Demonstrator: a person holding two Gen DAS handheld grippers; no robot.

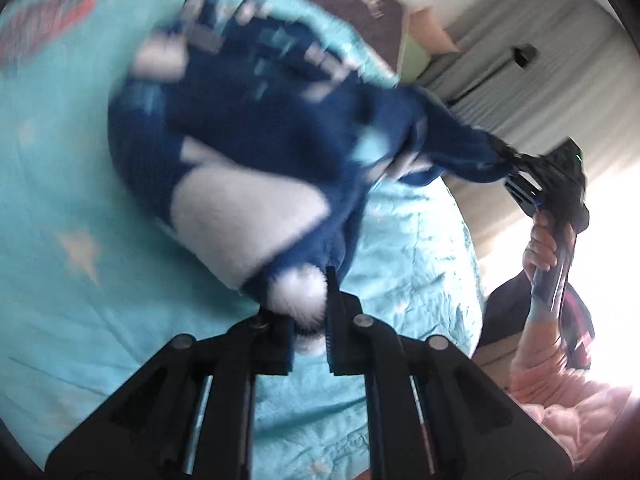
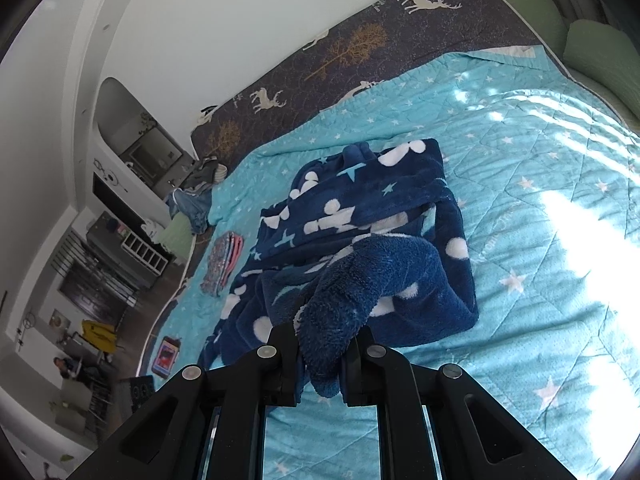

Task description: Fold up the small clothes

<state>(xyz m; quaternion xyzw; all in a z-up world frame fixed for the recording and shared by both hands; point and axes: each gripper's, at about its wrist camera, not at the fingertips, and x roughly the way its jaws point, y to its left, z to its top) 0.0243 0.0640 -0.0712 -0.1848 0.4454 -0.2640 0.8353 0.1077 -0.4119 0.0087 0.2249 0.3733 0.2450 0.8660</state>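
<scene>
1. Two grippers hold one navy fleece garment (image 2: 360,216) over the turquoise quilt (image 2: 540,208). The left gripper (image 1: 310,320) pinches a white-tipped corner, its jaws nearly closed on it.
2. The right gripper (image 2: 322,354) clamps a bunched fold, jaws narrowly parted around the cloth.
3. From the right jaws the garment runs toward 12 o'clock; in the left view the right gripper sits at 3 o'clock.
4. Faint script on the quilt is unreadable.

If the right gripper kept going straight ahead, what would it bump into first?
The right gripper is already clamped on the blue fleece, so it would likely push into the rest of that garment, lying on the quilt.
</scene>
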